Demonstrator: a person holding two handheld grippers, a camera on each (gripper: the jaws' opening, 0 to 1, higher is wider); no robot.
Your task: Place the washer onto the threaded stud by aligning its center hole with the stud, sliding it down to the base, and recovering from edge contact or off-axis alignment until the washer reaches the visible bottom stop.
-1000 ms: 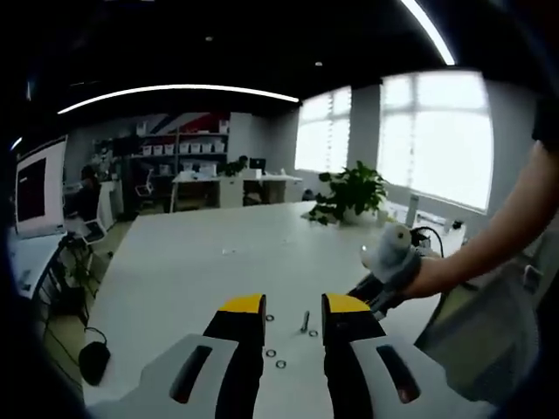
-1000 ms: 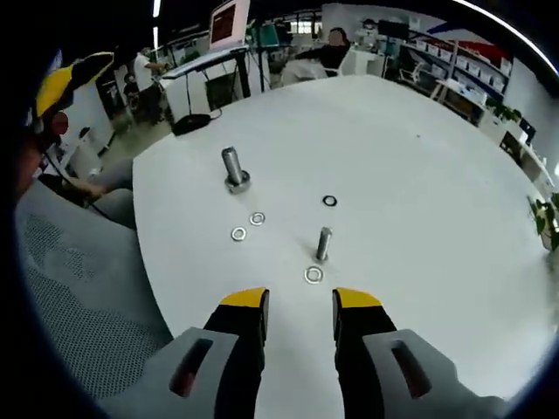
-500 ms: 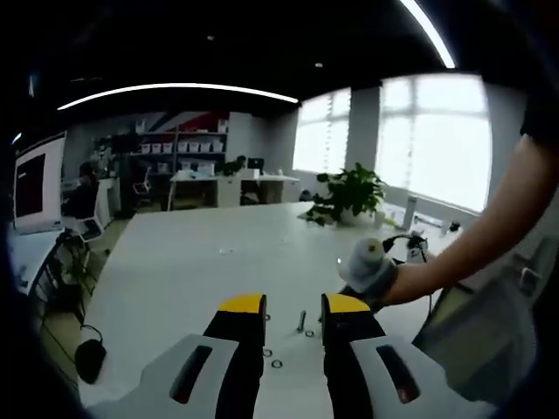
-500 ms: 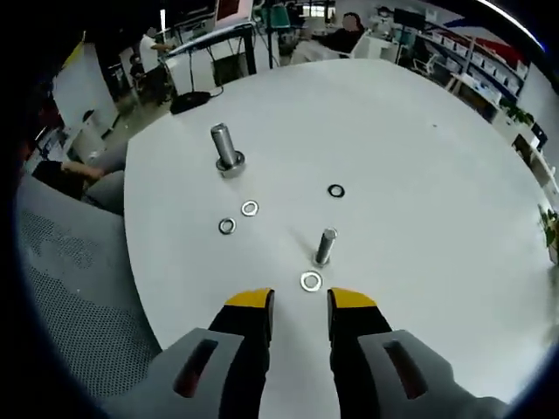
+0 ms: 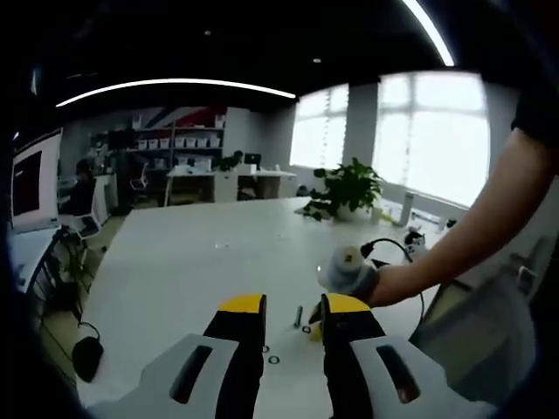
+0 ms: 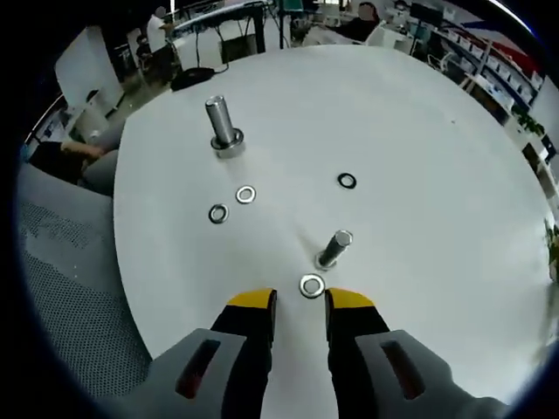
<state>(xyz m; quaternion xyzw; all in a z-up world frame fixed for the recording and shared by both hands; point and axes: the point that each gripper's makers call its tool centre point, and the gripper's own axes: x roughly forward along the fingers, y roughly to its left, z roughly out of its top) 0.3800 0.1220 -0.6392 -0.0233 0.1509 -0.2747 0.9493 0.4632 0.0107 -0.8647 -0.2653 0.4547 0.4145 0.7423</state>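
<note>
With its fingers (image 6: pixel 349 301) parted and empty, the right gripper (image 6: pixel 300 301) hovers over the washer (image 6: pixel 312 285) lying on the worktop (image 6: pixel 437 218) just beside the threaded stud (image 6: pixel 334 249), apparently needing a pinch next.

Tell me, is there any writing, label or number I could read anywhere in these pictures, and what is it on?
None can be read.
The monitor on the left shows a picture too blurred for words.
The boxes on the far shelves are too small to tell any label.
The washers and the threaded stud carry no visible marking.
</note>
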